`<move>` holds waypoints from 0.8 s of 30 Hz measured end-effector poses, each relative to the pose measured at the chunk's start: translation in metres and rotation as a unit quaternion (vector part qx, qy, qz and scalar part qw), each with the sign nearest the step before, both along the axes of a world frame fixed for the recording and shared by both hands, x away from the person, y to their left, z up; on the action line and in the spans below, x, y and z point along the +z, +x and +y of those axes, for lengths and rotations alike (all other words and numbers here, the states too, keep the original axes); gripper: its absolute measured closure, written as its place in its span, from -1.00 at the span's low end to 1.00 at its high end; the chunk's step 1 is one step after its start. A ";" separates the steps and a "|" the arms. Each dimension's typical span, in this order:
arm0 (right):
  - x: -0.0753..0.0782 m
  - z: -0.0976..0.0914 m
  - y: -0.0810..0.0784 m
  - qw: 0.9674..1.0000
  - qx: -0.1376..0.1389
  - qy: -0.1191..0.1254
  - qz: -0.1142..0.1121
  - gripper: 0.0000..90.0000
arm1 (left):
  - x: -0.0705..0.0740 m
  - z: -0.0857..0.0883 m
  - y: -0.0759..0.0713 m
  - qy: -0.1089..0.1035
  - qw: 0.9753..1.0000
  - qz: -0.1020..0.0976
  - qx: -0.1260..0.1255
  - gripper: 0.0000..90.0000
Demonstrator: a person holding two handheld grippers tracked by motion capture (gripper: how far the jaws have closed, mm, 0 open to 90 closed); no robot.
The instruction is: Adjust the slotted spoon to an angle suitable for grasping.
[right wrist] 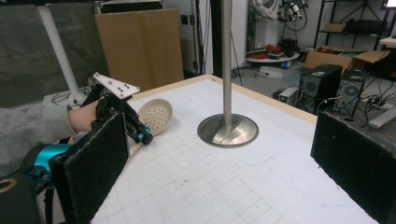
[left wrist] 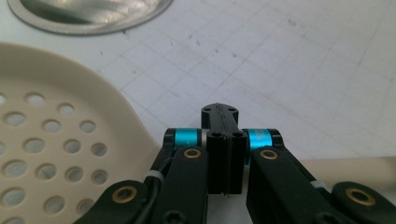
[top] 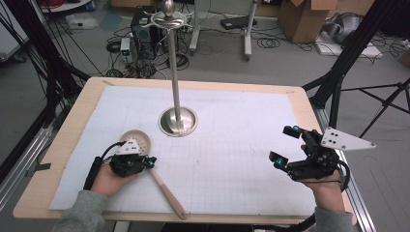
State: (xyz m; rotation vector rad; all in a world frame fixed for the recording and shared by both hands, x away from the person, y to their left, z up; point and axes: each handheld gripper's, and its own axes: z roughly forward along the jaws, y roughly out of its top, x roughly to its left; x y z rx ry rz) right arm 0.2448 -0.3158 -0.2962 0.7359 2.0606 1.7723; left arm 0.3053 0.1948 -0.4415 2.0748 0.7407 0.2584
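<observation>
At the near left of the worktop [top: 290, 104], the left gripper [top: 151, 162] is closed tight, gripping nothing, over the slotted spoon's [top: 138, 141] handle. Near right, the right gripper [top: 285, 145] hangs wide open, empty. Farther back stands a metal stand [top: 177, 121].

Beige slotted spoon [top: 145, 159] lies flat, near-left on the mat; perforated round head far-left, handle, probably wooden, angling near-right to the edge.

High view looks down; both gripper views sit low, sharing the stand base [left wrist: 88, 16].
</observation>
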 end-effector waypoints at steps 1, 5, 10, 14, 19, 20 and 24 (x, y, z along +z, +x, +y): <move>0.000 0.001 0.000 1.000 -0.001 0.001 0.000 -0.93 | 0.005 0.002 -0.002 -0.012 1.000 -0.007 -0.002 1.00; 0.000 0.002 0.001 1.000 0.002 -0.001 0.000 -0.93 | 0.016 0.005 -0.009 -0.036 0.999 -0.021 -0.010 1.00; 0.002 0.007 0.001 1.000 0.008 0.000 -0.002 -0.93 | 0.021 0.002 -0.032 -0.030 0.998 -0.032 -0.037 1.00; 0.003 0.012 0.002 1.000 0.014 -0.001 -0.006 -0.93 | 0.018 0.001 -0.043 -0.021 0.998 -0.026 -0.048 1.00; 0.003 0.017 0.005 1.000 0.022 -0.006 -0.004 -0.93 | 0.016 0.000 -0.051 -0.017 0.998 -0.021 -0.056 1.00; 0.003 0.018 0.005 1.000 0.022 -0.006 -0.004 -0.93 | 0.015 0.000 -0.053 -0.016 0.998 -0.019 -0.059 0.99; 0.004 0.016 0.005 1.000 0.020 -0.001 -0.007 -0.93 | 0.009 -0.006 -0.058 -0.004 0.996 -0.008 -0.083 1.00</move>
